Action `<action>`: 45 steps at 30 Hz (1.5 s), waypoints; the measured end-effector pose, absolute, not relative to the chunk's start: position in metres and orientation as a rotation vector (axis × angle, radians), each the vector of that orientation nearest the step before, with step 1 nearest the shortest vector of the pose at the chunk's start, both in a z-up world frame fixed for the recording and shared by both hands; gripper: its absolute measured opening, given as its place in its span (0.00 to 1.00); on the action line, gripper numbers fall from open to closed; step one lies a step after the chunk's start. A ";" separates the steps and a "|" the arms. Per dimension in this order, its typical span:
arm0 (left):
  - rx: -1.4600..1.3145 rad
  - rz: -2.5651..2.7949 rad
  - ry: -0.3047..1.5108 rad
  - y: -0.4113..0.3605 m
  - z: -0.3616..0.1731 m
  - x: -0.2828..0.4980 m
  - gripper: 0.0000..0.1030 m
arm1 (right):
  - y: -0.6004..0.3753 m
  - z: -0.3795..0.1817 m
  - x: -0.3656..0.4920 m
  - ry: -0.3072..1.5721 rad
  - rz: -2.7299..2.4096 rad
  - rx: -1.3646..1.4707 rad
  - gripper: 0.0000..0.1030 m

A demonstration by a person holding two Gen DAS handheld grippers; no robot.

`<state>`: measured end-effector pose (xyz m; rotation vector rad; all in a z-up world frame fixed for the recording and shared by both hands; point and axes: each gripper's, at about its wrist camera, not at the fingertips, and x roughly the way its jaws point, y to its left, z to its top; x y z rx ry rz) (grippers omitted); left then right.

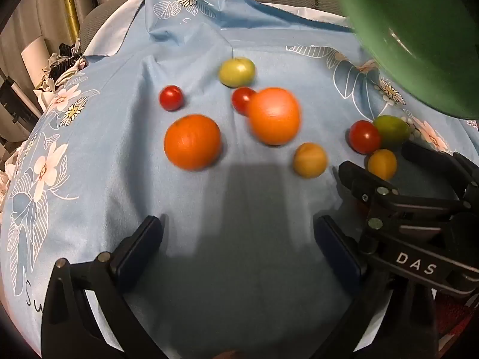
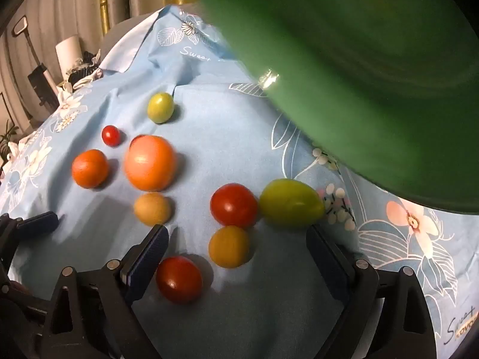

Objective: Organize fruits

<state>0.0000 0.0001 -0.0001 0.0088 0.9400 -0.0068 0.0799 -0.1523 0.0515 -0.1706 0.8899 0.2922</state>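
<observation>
Fruits lie scattered on a blue floral cloth (image 1: 119,149): two oranges (image 1: 192,141) (image 1: 274,115), red tomatoes (image 1: 171,97) (image 1: 364,136), green fruits (image 1: 236,71) (image 2: 291,202) and small yellow fruits (image 1: 310,159) (image 2: 229,246). A green bowl (image 2: 374,74) hangs blurred at the upper right, above the cloth. My left gripper (image 1: 239,233) is open and empty, short of the oranges. My right gripper (image 2: 236,245) is open, with a yellow fruit and a red tomato (image 2: 179,278) lying between its fingers; it also shows in the left wrist view (image 1: 389,167).
The cloth covers a rounded grey seat (image 1: 98,21). Curtains (image 2: 74,9) and clutter, with a white roll (image 2: 68,51), stand at the far left. The two grippers are close side by side, the left gripper's finger (image 2: 39,224) showing beside the right gripper.
</observation>
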 end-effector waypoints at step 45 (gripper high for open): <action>-0.063 0.031 0.900 0.017 0.017 -0.013 0.93 | -0.154 0.062 0.078 0.910 0.326 -0.131 0.89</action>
